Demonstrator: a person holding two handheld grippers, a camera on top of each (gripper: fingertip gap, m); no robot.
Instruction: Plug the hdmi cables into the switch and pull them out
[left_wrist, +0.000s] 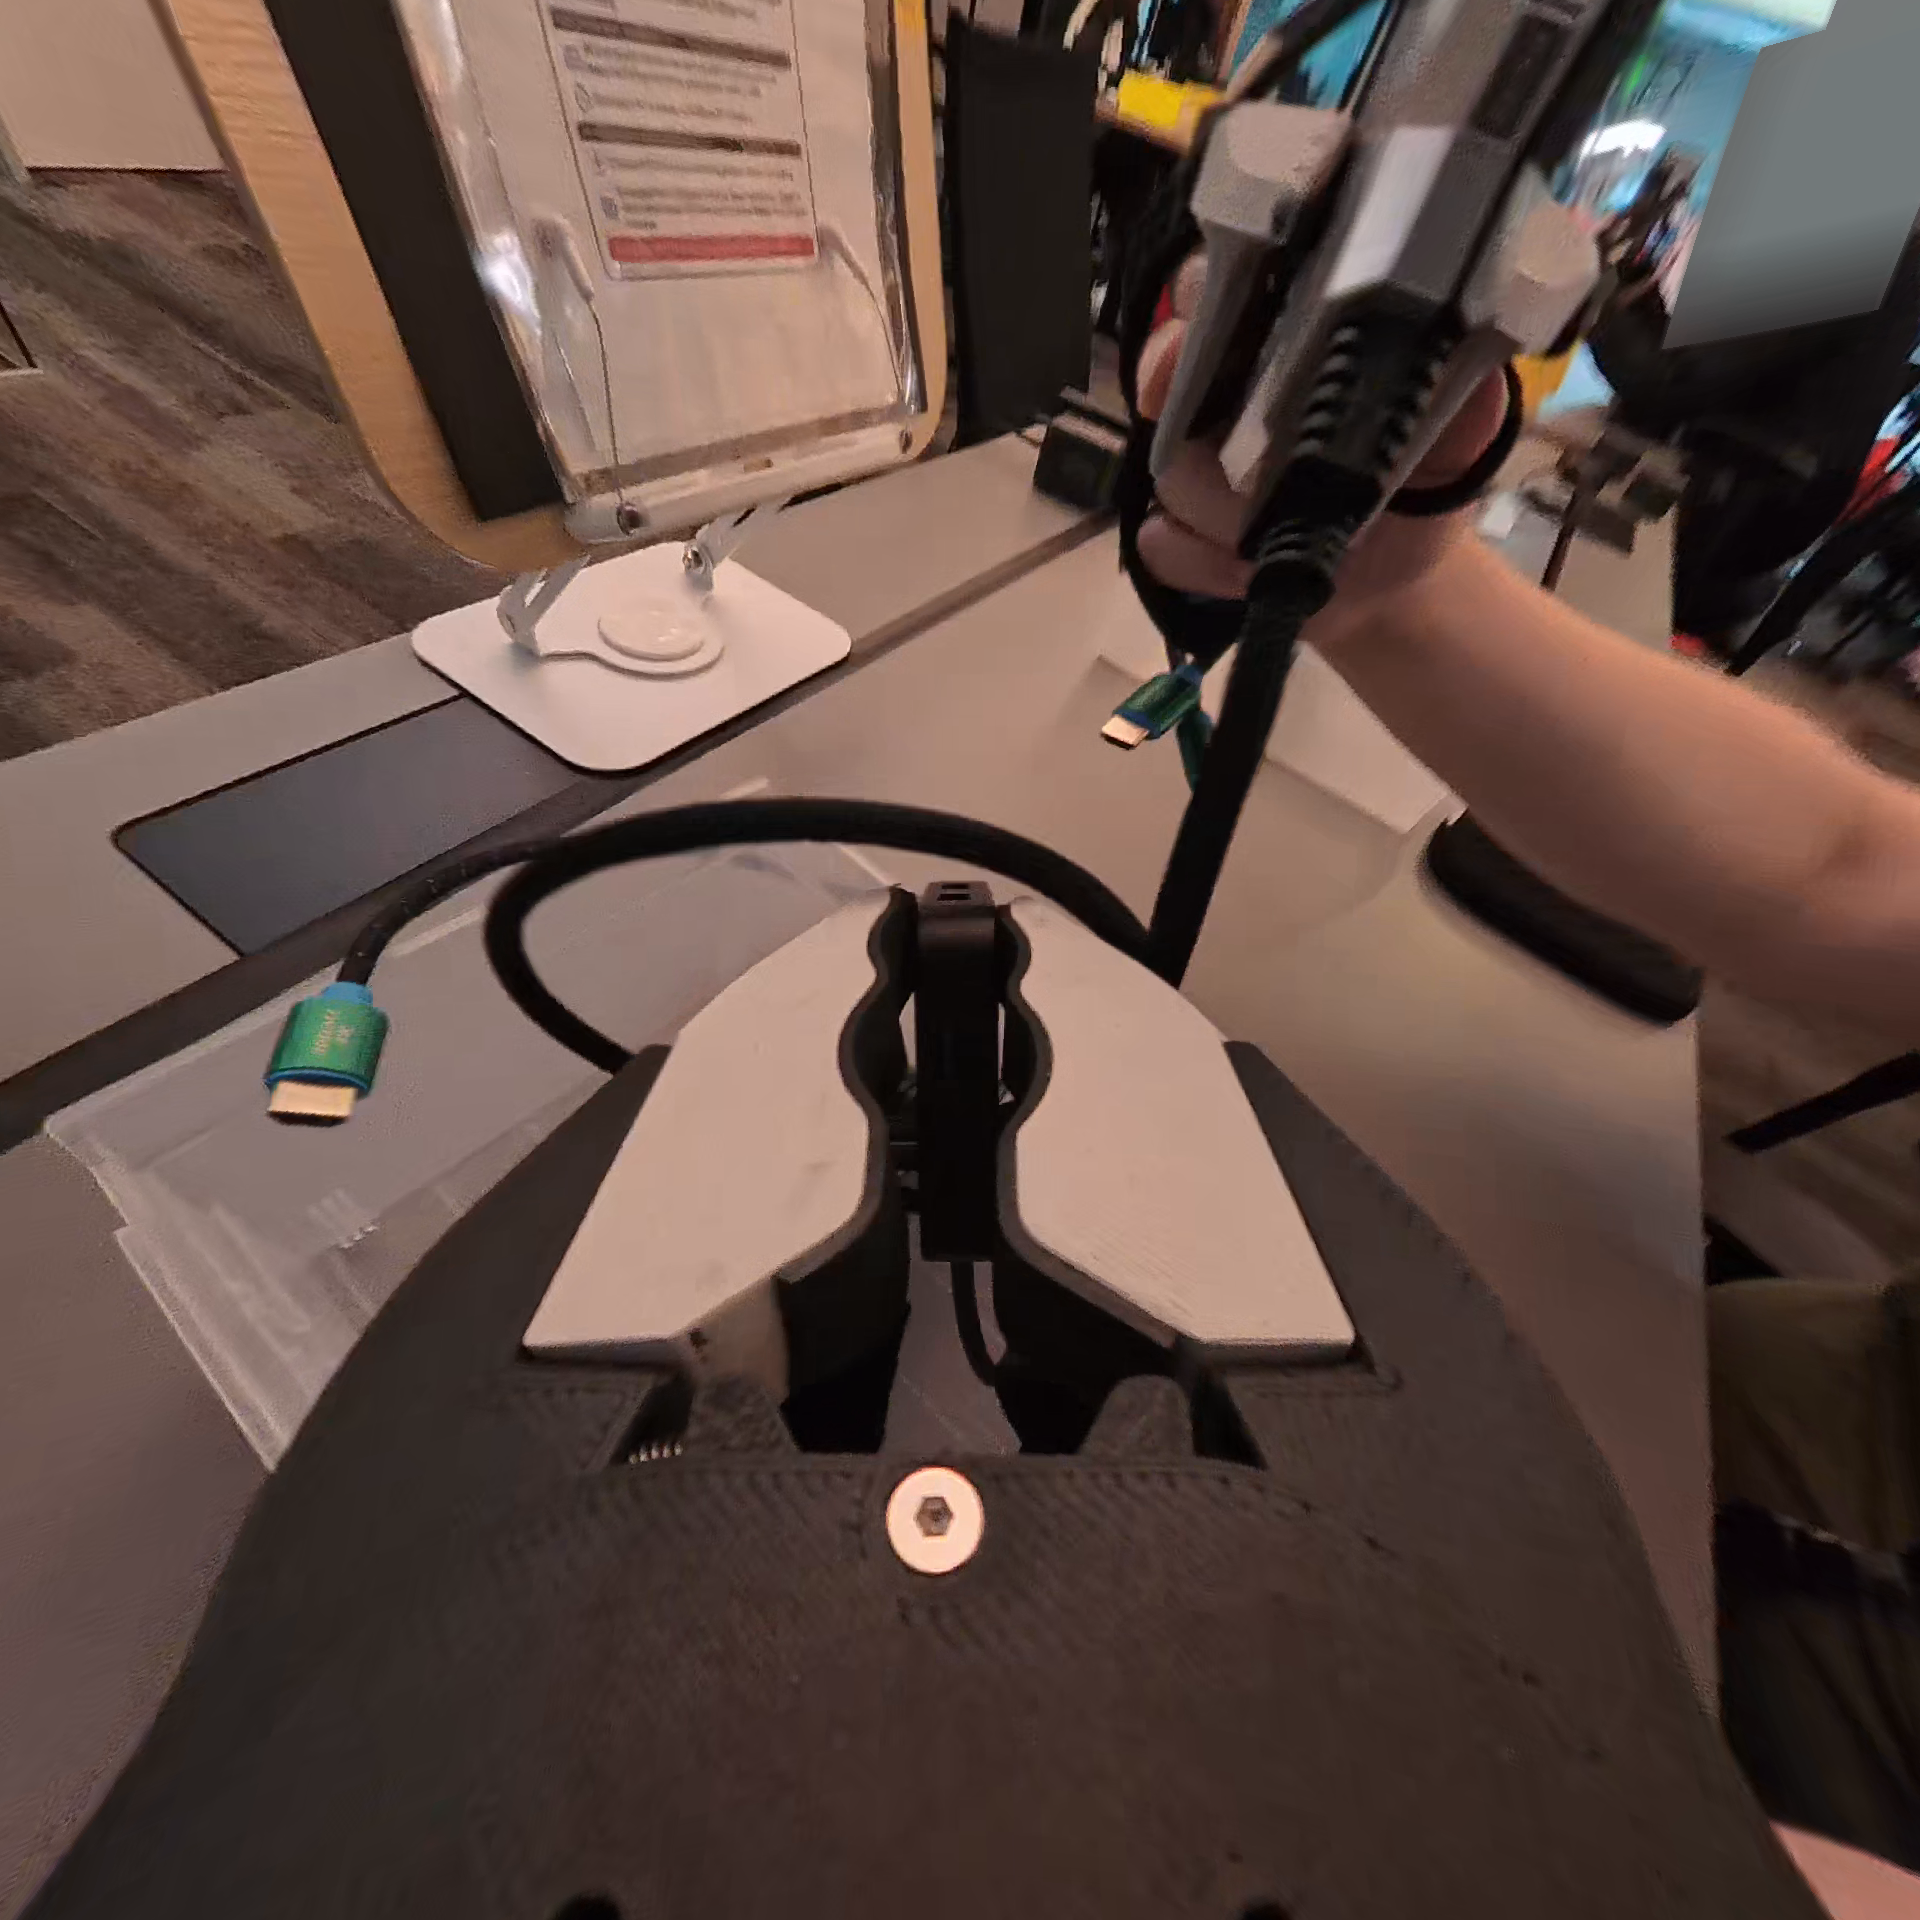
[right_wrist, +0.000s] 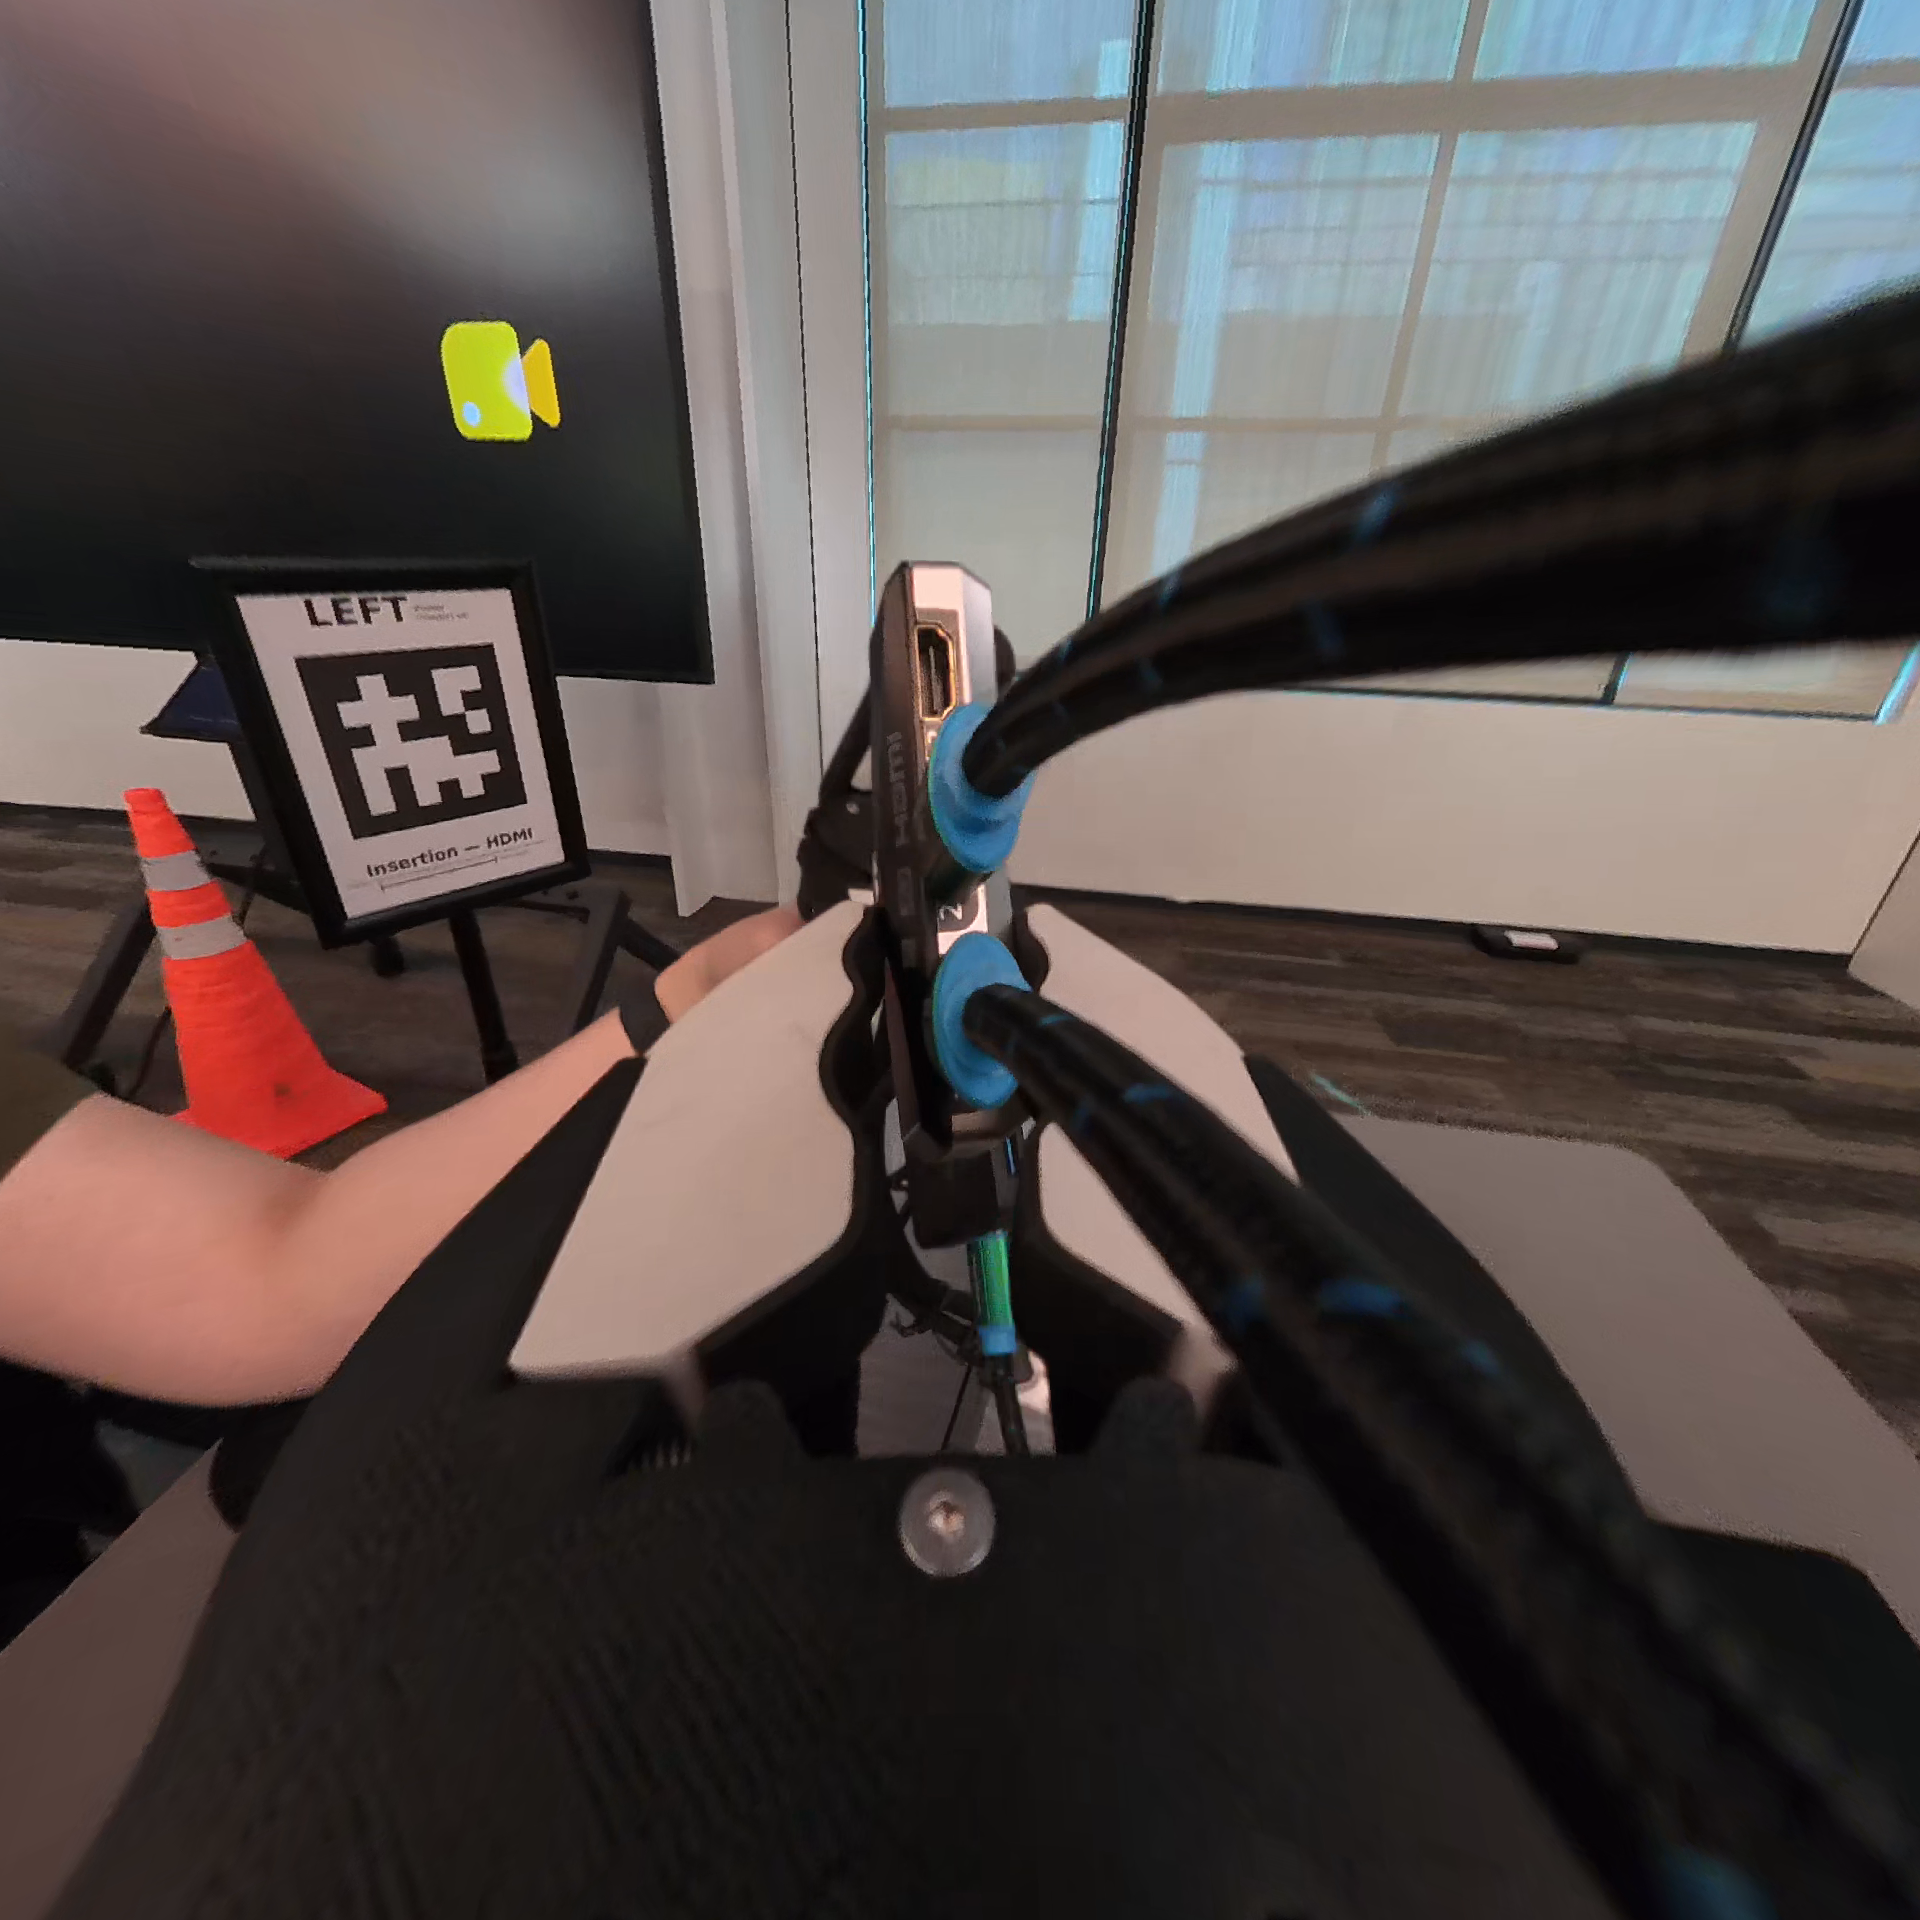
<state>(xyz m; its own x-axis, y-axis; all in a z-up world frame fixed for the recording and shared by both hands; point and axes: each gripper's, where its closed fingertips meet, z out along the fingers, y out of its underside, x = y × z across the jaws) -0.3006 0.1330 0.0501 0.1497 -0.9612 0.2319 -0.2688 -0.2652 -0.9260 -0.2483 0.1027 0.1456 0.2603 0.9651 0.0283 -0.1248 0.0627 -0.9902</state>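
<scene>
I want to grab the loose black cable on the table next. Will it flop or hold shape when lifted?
The cable probably holds some shape: it is thick, braided, and lies in a springy arc. Its plug end would likely sag and swing, so grip near the plug.

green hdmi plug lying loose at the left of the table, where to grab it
Pinch the green shell across its two side edges, coming from above: it lies flat, wide face up. Keep off the gold tip, which must stay free, and the cable behind.
</scene>
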